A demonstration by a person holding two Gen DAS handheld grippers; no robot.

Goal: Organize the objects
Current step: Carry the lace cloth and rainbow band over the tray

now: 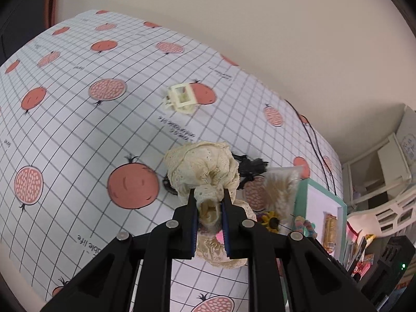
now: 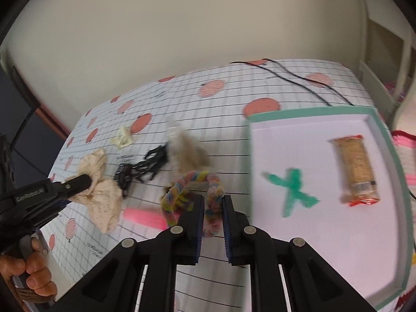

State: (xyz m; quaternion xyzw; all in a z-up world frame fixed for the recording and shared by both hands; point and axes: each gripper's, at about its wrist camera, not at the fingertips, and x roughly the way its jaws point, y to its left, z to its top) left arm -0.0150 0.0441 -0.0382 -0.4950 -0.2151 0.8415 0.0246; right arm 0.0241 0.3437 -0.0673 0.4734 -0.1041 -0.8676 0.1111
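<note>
The biggest thing is the table with its pomegranate cloth (image 1: 78,135). On it sits the white tray with a green rim (image 2: 306,111), and everything else is told from that tray. Inside the tray lie a wrapped snack bar (image 2: 356,166) and a green fuzzy star shape (image 2: 293,191).

Left of the tray, lifted off the cloth, hangs a cream lace scrunchie (image 1: 205,166). The left gripper (image 1: 209,195) has its jaws squeezed tight on a fold of it.

Closer to the tray, just by its left edge, is a rainbow fuzzy scrunchie (image 2: 205,184). The right gripper (image 2: 211,200) has its jaws pinched shut on one side of the loop.

A black hair clip (image 2: 145,167) and a cream claw clip (image 2: 122,137) lie farther left of the tray.

To do this step well, I think both grips should stay firm. Carry the rainbow scrunchie over the green rim, high enough that it does not catch, and let go only once it hangs above a bare spot in the tray.
</note>
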